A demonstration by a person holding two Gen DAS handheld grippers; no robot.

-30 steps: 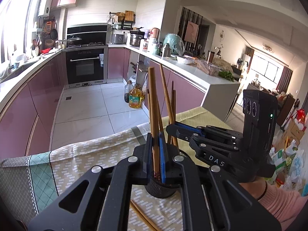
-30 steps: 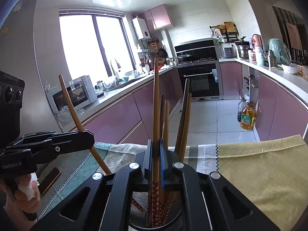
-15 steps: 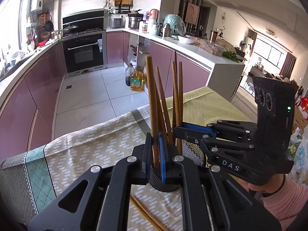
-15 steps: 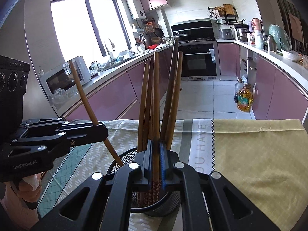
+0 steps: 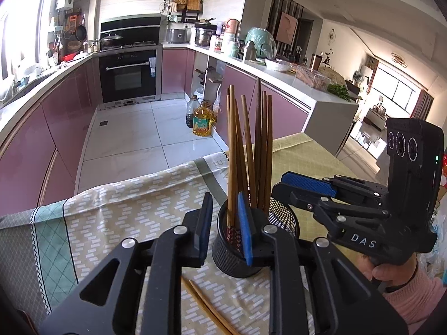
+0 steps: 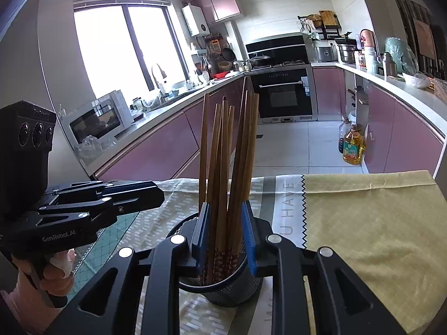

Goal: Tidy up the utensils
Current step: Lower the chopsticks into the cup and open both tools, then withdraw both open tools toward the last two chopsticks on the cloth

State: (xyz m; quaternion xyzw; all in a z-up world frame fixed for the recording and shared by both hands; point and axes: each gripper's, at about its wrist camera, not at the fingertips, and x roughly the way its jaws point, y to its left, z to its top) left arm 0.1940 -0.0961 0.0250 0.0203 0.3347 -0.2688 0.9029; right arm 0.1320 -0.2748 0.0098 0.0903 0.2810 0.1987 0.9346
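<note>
1. u-shaped kitchen, glossy mauve cabinets (image 5: 56, 128), pale counters.
2. black built-in oven (image 6: 283, 96) in far wall, hood above, white tiled wall.
3. large window (image 6: 123, 47) on one side, strong daylight; microwave (image 6: 97, 120) on counter below.
4. light grey tiled floor (image 5: 139, 134); oil bottles (image 5: 201, 121) standing by cabinet.
5. opposite side opens to living area with bright window (image 5: 399, 95) and curtain.
6. near surface covered in patterned cloth (image 6: 363, 212), yellow and green.

one mesh holder (image 5: 282, 217) – two loose chopsticks (image 5: 206, 307).
</note>
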